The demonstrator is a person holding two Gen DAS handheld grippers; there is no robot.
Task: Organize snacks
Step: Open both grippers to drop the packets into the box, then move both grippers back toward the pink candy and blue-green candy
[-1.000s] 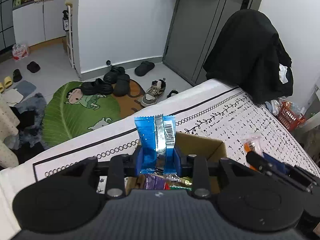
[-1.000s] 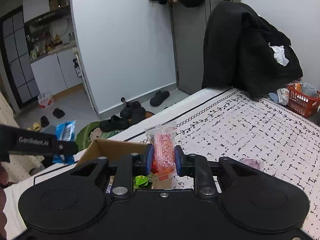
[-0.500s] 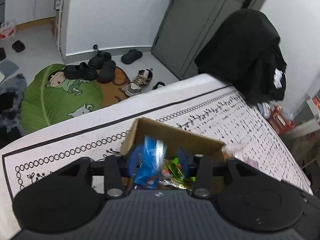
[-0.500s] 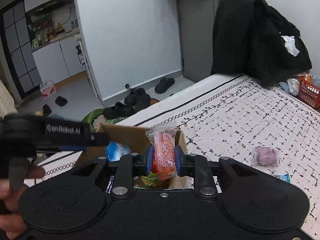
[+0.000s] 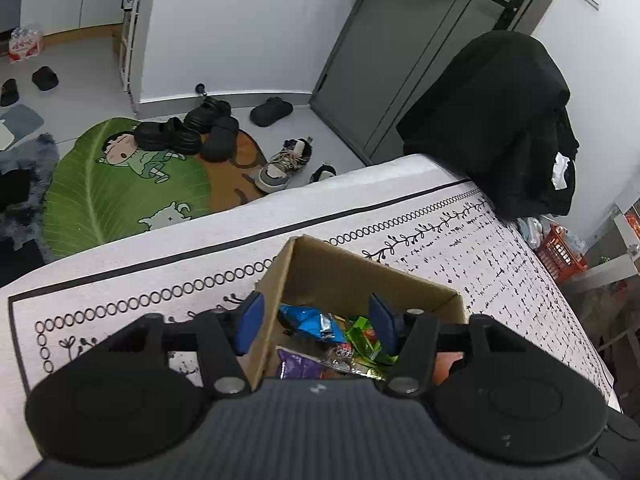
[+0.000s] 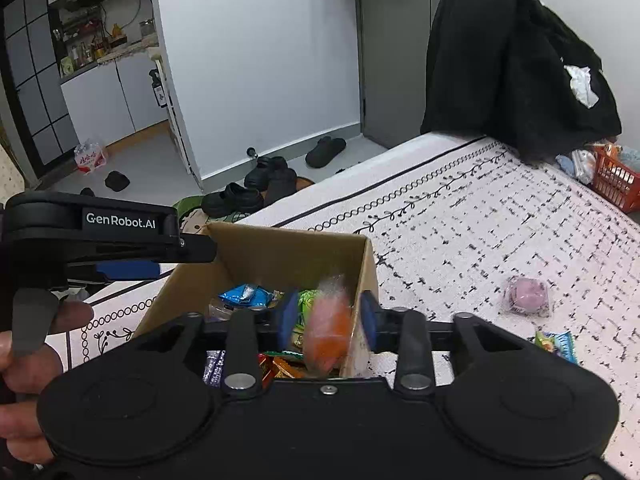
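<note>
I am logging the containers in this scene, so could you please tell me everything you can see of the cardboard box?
The cardboard box is plain brown corrugated card, open-topped, with no flaps in view. It sits upright on the white patterned bedspread near its bordered edge. Inside lie wrapped snacks, among them a blue packet, a green one and a purple one. Both hand-held grippers hang open over it, and an orange snack in clear wrap shows blurred between the right one's fingers.
</note>
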